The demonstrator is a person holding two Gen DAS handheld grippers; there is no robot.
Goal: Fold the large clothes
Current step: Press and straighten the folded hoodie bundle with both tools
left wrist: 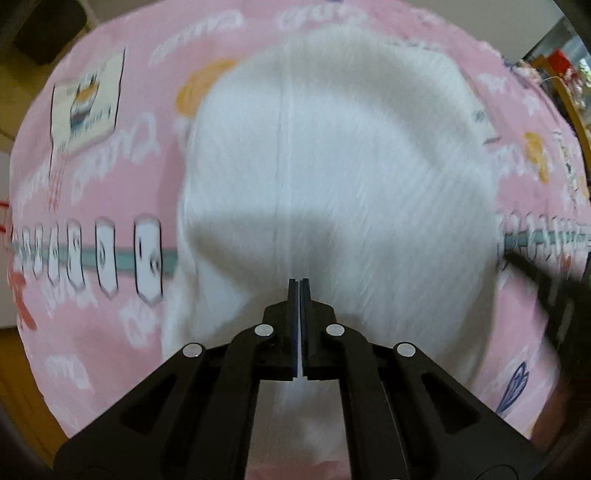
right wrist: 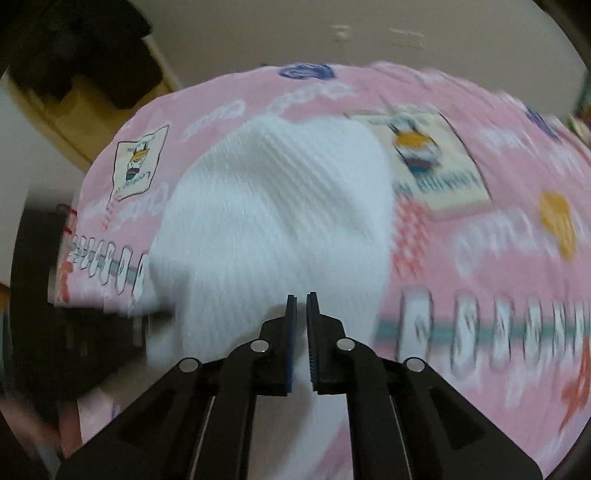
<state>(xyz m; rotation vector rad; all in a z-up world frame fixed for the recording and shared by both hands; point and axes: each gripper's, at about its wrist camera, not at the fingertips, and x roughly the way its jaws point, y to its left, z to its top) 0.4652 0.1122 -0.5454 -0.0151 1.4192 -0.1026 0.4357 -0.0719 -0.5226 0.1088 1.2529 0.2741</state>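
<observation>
Black linkage arms fill the bottom of each view, and between them sits the white garment (left wrist: 332, 177), a ribbed, knit-looking piece of clothing spread over a pink printed cloth (left wrist: 110, 325). In the left wrist view the left gripper (left wrist: 299, 286) has its two pads pressed together with only a thin pale sliver of the white fabric showing in the seam between them, so it is clamped on the garment's near edge. From there the fabric rises and fans out away from the camera, with a faint vertical crease running up its middle.

In the right wrist view the right gripper (right wrist: 301, 301) has its jaws nearly together, a narrow gap left between the blue pads, and white fabric fills that gap (whether the pads actually pinch it I cannot tell). The white garment (right wrist: 273, 221) bulges up ahead of the fingertips and leans toward the left of that view.

Around the garment, the pink printed cloth (right wrist: 480, 295) carries cartoon panels, white lettering and yellow shapes, much of it smeared by motion blur. Beyond its far edge stands a plain pale wall (right wrist: 295, 33).
</observation>
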